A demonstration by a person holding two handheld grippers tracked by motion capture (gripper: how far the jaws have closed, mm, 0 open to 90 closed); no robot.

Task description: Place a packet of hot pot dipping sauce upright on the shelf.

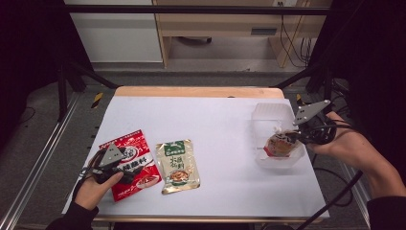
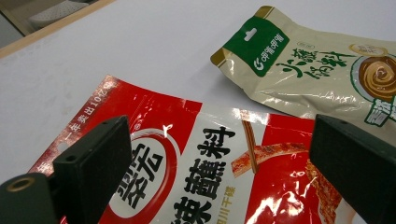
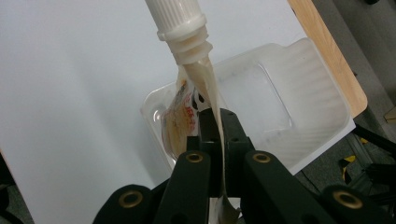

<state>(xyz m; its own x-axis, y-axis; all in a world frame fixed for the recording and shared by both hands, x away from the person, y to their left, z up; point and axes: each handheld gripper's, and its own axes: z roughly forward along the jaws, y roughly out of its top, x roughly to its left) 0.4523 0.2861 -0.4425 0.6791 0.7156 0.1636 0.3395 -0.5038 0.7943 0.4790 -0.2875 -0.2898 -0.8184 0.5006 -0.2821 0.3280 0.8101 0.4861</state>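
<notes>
So the job looks abt one third done, I think: one pack of three is at the clear plastic tray point(image 1: 268, 112), two packs are left out on the white table point(image 1: 215, 120).

Biggest left is the red packet point(image 1: 136, 165). It lies flat near the table's left front w/ its long side running front to back, top end away from the person. The left gripper point(image 2: 219, 154) hangs just over it, jaws wide apart, not pinching yet.

Next the beige packet point(image 1: 179, 166), just beside the red one, not touching. Flat too, long side front to back, green top pointing away.

Smallest is the spout pouch point(image 3: 187, 112). The right gripper point(image 3: 218, 135) is squeezed tight on its thin edge, over the tray. In the right gripper view its white cap point(image 3: 180, 21) points away from the jaws and its long way runs along them.
</notes>
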